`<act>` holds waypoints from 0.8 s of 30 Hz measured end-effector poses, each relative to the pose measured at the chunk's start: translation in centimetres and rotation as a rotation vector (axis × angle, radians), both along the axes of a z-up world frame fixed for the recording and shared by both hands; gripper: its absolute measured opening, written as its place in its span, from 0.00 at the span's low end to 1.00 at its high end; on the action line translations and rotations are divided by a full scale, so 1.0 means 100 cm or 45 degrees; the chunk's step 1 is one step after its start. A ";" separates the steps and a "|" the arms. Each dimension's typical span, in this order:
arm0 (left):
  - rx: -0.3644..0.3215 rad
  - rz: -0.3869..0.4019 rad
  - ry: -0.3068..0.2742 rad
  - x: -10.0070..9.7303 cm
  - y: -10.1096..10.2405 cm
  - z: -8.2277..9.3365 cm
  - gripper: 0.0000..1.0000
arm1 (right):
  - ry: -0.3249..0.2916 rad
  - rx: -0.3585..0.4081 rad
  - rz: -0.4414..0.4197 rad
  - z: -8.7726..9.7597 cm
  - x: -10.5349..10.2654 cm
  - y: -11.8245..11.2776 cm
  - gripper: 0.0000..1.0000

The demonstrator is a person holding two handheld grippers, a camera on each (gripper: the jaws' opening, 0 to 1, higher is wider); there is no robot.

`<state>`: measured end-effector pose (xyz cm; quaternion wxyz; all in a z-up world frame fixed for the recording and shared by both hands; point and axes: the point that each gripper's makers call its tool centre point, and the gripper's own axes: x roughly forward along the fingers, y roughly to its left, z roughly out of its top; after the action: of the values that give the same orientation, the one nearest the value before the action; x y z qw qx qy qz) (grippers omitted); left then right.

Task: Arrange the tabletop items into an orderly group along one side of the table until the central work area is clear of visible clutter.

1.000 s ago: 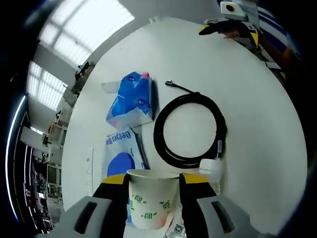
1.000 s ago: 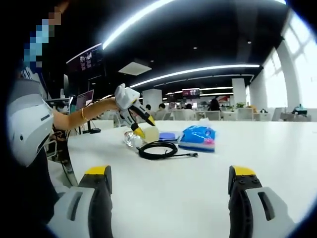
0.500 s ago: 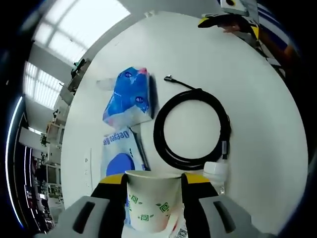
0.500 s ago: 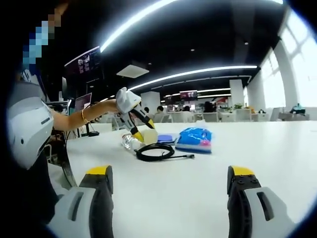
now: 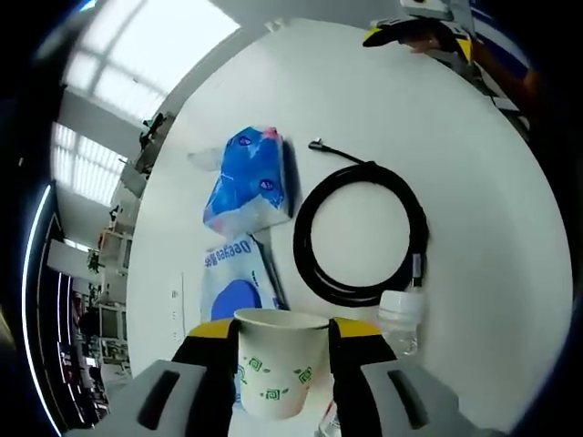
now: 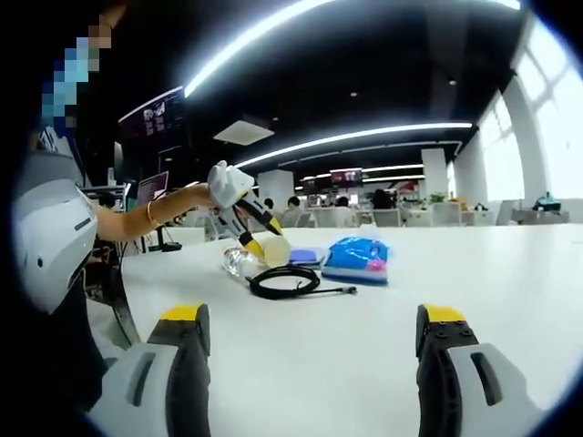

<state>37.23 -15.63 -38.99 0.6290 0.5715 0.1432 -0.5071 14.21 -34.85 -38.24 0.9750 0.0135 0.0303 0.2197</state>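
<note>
In the left gripper view the left gripper (image 5: 278, 341) rises from the bottom centre with its yellow-tipped jaws pinching a paper cup (image 5: 277, 373) between them; the cup is white with green square motifs, upright, its open rim facing up the frame; just beyond the cup, touching or partly under it, lies a flat blue-and-white packet (image 5: 239, 284) at lower centre-left; above that, in the centre-left of the frame, lies a blue tissue pack (image 5: 251, 180) with a pink patch at its far end; to the right of both, in the middle of the frame, a black cable (image 5: 363, 233) lies coiled in a ring, one loose end pointing toward the upper left of the coil; at the lower right edge of the coil, just beside the right jaw, sits a clear plastic bottle (image 5: 399, 319) with a white cap, lying against the cable; all of these rest on the white table (image 5: 474, 237); at the top right of the frame the right gripper (image 5: 414, 32) shows, well apart from the items.

In the right gripper view the right gripper (image 6: 310, 337) stands at the bottom with its jaws spread wide and nothing between them, bare table (image 6: 383, 319) beyond; in the centre-left of the frame the left gripper (image 6: 260, 241) holds the paper cup (image 6: 277, 251), with the bottle (image 6: 236, 262) just left of it, the cable (image 6: 287, 281) in front, and the tissue pack (image 6: 357, 259) to the right; the person's forearm (image 6: 150, 214) reaches in from the left.
</note>
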 end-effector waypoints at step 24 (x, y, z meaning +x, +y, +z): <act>-0.022 -0.015 0.070 0.000 -0.003 -0.013 0.41 | 0.012 -0.037 -0.003 0.000 -0.005 0.003 0.90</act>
<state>37.23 -15.94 -40.26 0.6267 0.5528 0.1526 -0.5276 13.74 -34.58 -38.23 0.9752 0.0003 0.0380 0.2179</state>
